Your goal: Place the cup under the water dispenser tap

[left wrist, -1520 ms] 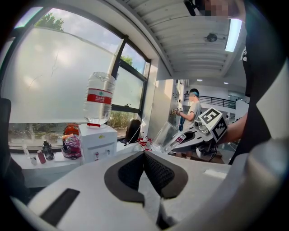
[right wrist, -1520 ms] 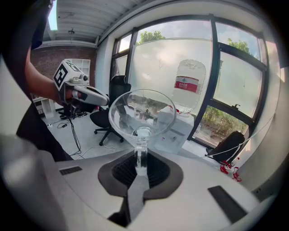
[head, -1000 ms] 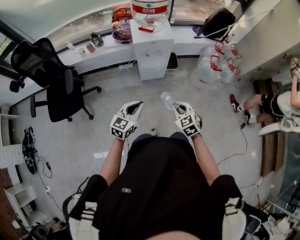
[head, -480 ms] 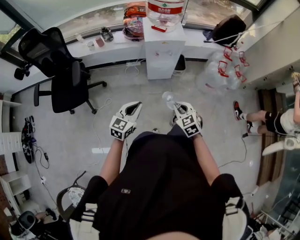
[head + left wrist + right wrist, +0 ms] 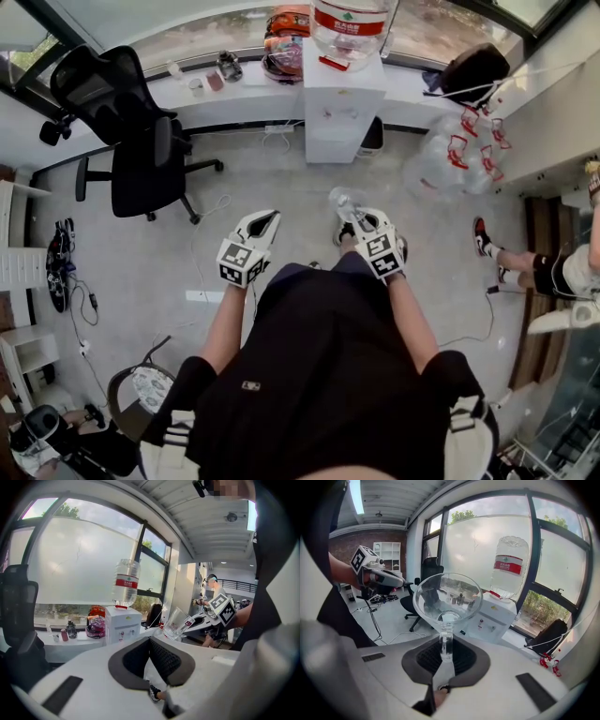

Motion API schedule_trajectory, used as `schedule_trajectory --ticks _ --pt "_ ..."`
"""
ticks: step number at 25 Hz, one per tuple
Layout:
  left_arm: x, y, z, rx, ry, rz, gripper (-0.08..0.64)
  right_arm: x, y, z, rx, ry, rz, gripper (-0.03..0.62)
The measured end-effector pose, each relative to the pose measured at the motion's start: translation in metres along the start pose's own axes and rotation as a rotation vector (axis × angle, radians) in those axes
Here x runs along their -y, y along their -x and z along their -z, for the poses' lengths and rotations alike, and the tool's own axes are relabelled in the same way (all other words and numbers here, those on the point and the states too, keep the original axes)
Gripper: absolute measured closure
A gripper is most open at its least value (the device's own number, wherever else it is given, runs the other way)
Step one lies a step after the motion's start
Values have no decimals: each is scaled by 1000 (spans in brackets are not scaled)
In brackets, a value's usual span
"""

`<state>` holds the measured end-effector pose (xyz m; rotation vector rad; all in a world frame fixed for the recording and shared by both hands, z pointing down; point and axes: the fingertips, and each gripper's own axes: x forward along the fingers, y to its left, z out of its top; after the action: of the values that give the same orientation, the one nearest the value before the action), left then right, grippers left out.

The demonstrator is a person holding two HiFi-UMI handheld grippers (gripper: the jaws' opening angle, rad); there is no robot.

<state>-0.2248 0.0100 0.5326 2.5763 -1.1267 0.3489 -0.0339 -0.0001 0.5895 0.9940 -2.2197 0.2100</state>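
Between the right tongs point(image 5: 446, 645) sits the cup point(image 5: 447, 599), gripped; left tongs point(image 5: 150, 641) closed, empty.

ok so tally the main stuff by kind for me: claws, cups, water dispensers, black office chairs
claws: 2 (left claw, right claw)
cups: 1
water dispensers: 1
black office chairs: 1
total: 5

It was an office. A water dispenser point(image 5: 344, 112) stood against a long white ledge point(image 5: 234, 94) under wide windows point(image 5: 483, 550). A black swivel office chair point(image 5: 131, 141) sat left of the dispenser, and spare water bottles point(image 5: 455, 150) lay heaped to its right on the grey floor point(image 5: 281, 187).
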Motion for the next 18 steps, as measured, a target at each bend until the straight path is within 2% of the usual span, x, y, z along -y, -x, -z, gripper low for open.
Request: schedule_trajectory --ticks 6,11,18 --pt "-2 -27 -10 -14 -3 14 560 23 -9 5 -10 -23 -1 581" --pt "-2 -63 -19 -32 -35 49 560 50 -18 14 -22 -60 4 581" --pt "-7 -112 -23 -82 -32 83 560 88 -41 28 -50 -108 -6 581"
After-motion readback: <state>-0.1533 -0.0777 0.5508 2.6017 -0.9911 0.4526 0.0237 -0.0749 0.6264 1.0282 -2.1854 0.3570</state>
